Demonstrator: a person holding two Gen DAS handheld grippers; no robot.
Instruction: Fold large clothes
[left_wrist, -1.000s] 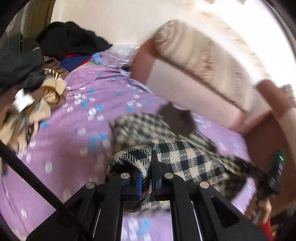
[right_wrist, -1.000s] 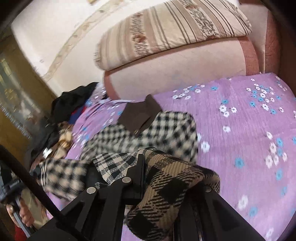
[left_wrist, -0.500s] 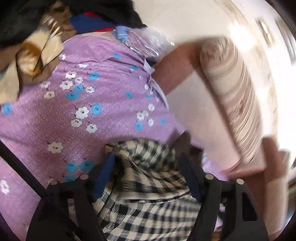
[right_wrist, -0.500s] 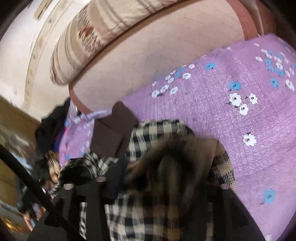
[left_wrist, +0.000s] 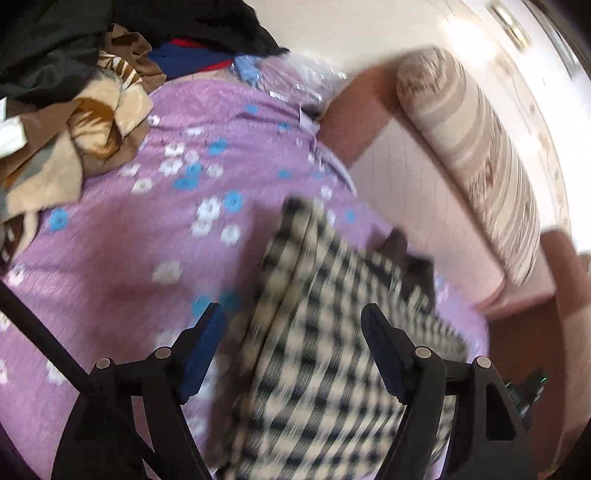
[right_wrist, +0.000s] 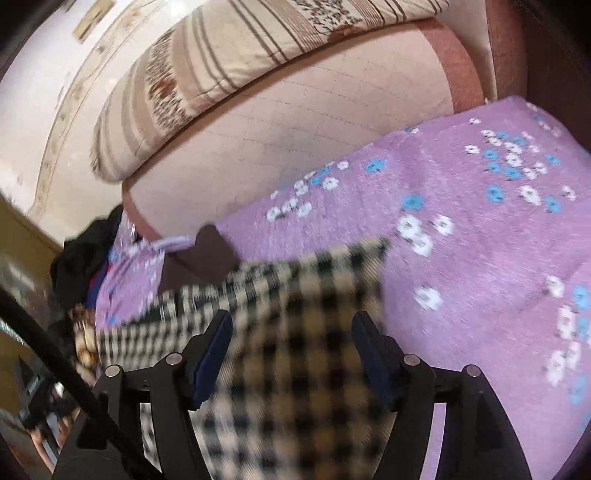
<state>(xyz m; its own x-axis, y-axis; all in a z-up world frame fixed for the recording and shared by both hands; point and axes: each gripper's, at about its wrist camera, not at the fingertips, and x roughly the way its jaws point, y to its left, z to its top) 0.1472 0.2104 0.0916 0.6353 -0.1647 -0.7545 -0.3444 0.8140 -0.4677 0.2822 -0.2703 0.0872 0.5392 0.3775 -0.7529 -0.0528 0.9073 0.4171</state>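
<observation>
Left wrist view: I look steeply down along my left gripper (left_wrist: 291, 328), close over the black-and-cream checked woven garment (left_wrist: 332, 350); pile of dark and tan clothes (left_wrist: 74, 110) ahead-left.
Right wrist view: same tilt along my right gripper (right_wrist: 291, 332), equally close.
Shared: checked garment (right_wrist: 295, 332), purple flowered bedspread (left_wrist: 110, 258) (right_wrist: 480, 240), striped beige pillow (left_wrist: 472, 147) (right_wrist: 221, 66) ahead.

Both grippers let go within the last second: a second ago the left gripper (left_wrist: 291, 332) and right gripper (right_wrist: 291, 338) were each clamped on the checked garment (left_wrist: 332, 350), now both sets of jaws have just been opening and stand wide, cloth lying loose between them. Garment went from lifted and bunched to dropped flat on the purple floral bedspread (left_wrist: 110, 266). Both hands came lower toward the bed.
</observation>
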